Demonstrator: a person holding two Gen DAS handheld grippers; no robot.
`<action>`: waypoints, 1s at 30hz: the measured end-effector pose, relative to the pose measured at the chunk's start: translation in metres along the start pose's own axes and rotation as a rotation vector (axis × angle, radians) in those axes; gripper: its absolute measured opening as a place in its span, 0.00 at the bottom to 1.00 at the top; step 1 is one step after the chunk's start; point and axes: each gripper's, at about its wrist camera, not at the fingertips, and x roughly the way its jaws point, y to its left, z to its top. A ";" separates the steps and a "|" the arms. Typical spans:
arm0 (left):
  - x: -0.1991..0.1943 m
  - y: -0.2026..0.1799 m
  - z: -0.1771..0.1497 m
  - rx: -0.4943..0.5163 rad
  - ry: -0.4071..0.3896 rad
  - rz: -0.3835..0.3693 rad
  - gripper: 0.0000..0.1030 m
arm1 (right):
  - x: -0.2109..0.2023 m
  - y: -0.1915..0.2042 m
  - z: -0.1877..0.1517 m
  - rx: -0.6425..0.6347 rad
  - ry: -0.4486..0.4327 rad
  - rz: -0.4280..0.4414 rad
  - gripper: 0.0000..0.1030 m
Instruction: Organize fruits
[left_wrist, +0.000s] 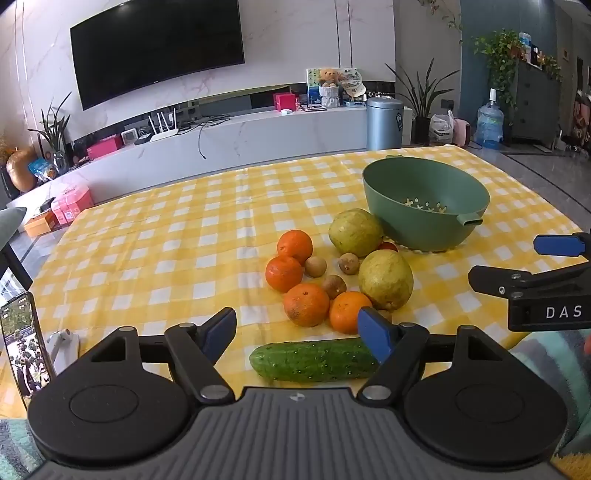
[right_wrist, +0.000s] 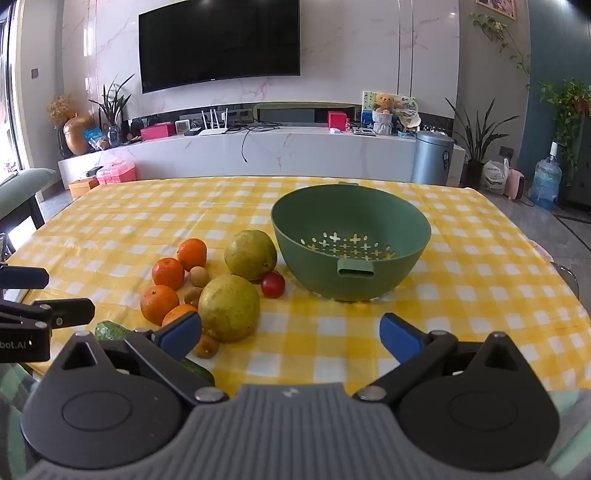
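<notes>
A green colander bowl stands empty on the yellow checked tablecloth. Beside it lies a fruit pile: several oranges, two yellow-green pears, small brown kiwis, a red cherry tomato. A cucumber lies nearest. My left gripper is open and empty, just before the cucumber. My right gripper is open and empty, in front of the bowl, right of the pile.
A phone on a stand sits at the table's left edge. The table's front edge meets a teal blanket. A TV wall and low cabinet lie beyond the table.
</notes>
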 end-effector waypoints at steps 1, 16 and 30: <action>0.000 0.000 0.000 0.000 0.000 -0.001 0.85 | 0.000 0.000 0.000 0.001 -0.002 0.001 0.96; -0.001 0.009 -0.001 -0.002 0.015 0.002 0.85 | 0.000 -0.002 0.000 0.010 0.001 0.003 0.96; 0.001 0.005 -0.002 0.004 0.019 0.008 0.85 | 0.002 -0.003 0.000 0.013 0.005 0.007 0.96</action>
